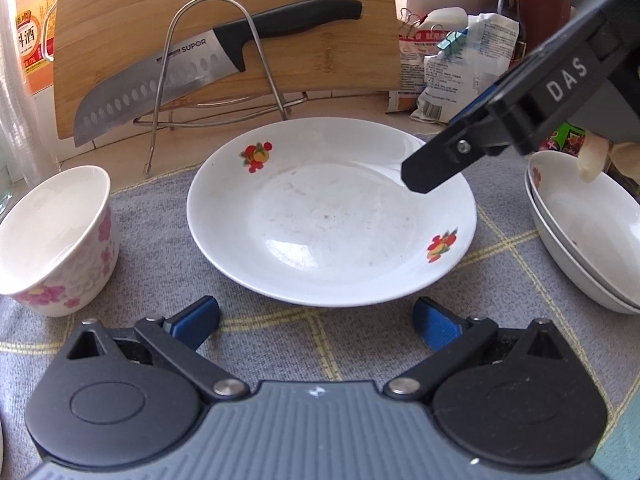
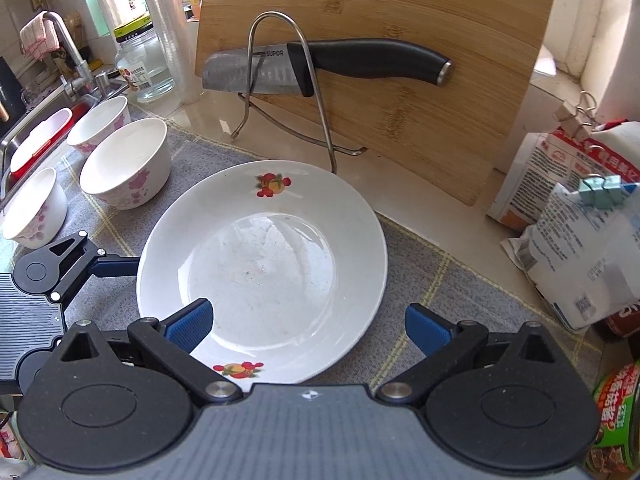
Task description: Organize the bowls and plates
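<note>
The plate point(image 2: 262, 264) lies on the grey cloth point(image 1: 280, 332) on the tabletop, between both hand-held grippers. The left hand-held gripper point(image 1: 316, 322) and the right hand-held gripper point(image 2: 308, 324) are released, holding nothing.

I am working at a home kitchen counter. A tall bamboo cutting board point(image 2: 400, 60) leans at the far side, with a black-handled steel kitchen knife point(image 2: 320, 66) resting in a bent wire rack point(image 2: 288, 92). Far left are a steel sink with a curved tap point(image 2: 70, 52) and a clear glass jar point(image 2: 142, 66). Clipped food packets point(image 2: 580, 220) crowd the right. White floral bowls point(image 2: 124, 160) sit on a grey checked cloth mat point(image 2: 420, 280).
</note>
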Motion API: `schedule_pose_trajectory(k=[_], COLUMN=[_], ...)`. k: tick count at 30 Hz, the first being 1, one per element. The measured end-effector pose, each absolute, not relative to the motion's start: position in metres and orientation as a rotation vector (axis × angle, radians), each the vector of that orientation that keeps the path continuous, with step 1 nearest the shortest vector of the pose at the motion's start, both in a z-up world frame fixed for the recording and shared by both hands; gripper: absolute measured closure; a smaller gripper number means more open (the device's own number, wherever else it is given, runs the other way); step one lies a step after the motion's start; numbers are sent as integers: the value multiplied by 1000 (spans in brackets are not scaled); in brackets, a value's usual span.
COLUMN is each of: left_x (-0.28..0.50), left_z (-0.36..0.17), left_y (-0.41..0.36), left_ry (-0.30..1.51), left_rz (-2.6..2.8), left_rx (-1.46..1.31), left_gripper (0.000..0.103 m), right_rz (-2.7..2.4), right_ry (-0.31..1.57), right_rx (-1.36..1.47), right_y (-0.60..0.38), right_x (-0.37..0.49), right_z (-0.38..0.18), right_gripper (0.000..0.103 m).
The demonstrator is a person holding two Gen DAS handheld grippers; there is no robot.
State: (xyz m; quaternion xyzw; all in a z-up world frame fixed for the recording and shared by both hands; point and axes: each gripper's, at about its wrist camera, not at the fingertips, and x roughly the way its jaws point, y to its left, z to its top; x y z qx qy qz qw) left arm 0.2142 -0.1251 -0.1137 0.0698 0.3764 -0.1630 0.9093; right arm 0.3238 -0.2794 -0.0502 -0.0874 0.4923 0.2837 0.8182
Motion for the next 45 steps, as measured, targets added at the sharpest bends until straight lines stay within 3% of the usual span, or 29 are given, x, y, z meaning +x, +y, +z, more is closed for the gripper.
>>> schedule_pose_trajectory(k=[20,45], left_x=[228,228], left_z=[-119,-117], left_y=[-120,-112], left_ry=[733,708], left_rz=[-454,-511], left_rx=[185,205], left_gripper=[0,0], right_rz=[721,809], right_ry=[1222,1223], right_rx=[-53,54], right_y=[-270,-268], right_x=[378,416], right_z=[-84,-88], right_gripper=[0,0])
